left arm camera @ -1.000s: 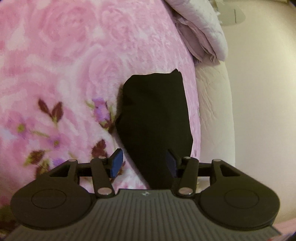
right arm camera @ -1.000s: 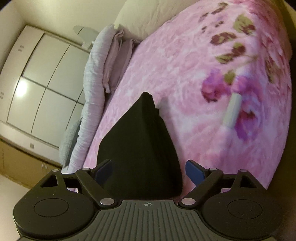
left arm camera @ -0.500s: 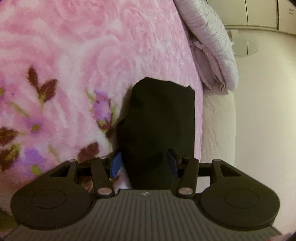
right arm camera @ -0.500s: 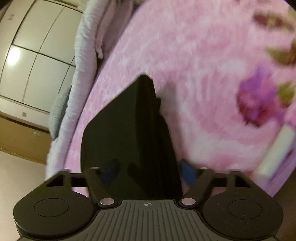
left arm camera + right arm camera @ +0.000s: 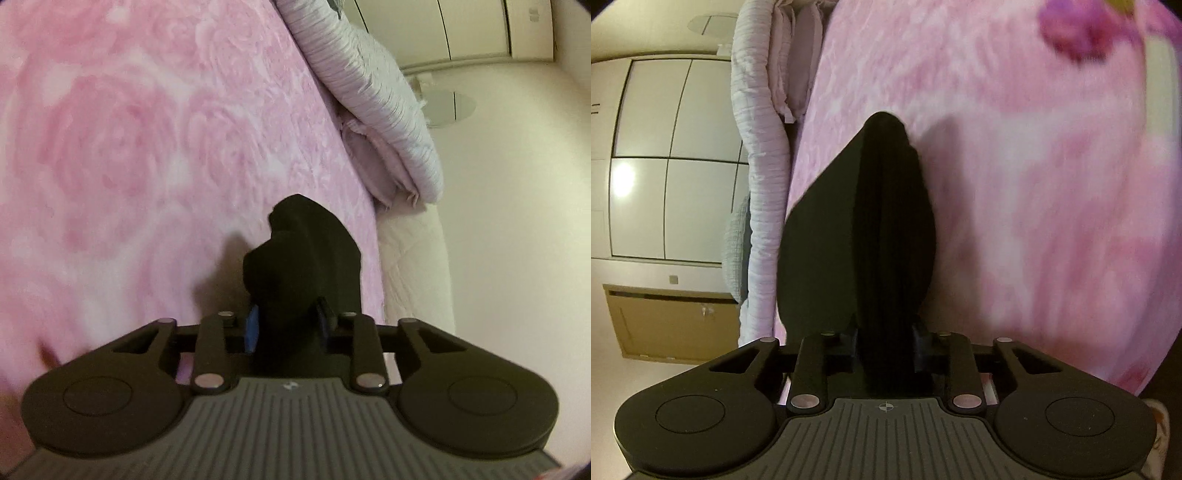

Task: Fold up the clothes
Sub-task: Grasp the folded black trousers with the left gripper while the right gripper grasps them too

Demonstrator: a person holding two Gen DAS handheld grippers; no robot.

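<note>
A pink rose-patterned blanket (image 5: 147, 147) covers the bed, with a ribbed lilac quilt (image 5: 369, 96) bundled along its edge at about one o'clock in the left wrist view. The black garment (image 5: 886, 221) runs lengthwise from six toward twelve o'clock, straight ahead of both tools. The right gripper (image 5: 886, 341) is clenched on one end of it, and the left gripper (image 5: 286, 325) pinches bunched black cloth likewise. Judging by this, each hand grips an end and neither is nearer.
</note>
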